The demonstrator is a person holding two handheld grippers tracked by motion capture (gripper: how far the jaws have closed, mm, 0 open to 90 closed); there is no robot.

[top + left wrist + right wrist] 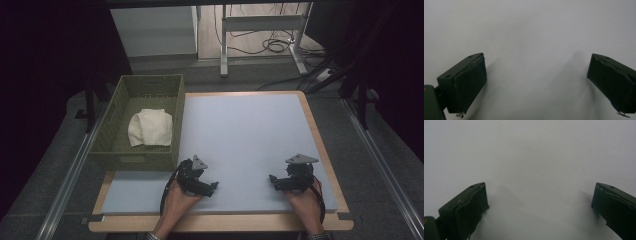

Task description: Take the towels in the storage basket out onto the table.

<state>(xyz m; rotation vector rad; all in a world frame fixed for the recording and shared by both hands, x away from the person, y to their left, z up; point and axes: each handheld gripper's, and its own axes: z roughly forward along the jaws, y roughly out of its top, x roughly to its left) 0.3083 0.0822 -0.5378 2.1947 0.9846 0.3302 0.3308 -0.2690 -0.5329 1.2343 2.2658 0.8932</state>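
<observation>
I had both tools resting low on the pale grey-blue rectangular table mat (245, 135), near its front edge and well apart. The black left gripper (212, 187) stood with its jaws spread wide and nothing between them; the black right gripper (274, 180) was just as wide and bare. The folded cream cloth (150, 128) lay inside the woven olive-green rectangular basket (178, 120) at the mat's far-left corner, nearer my left gripper.

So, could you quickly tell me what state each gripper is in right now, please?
Left gripper: open, holding nothing, over the bare grey mat.
Right gripper: open, holding nothing, over the same mat.
</observation>
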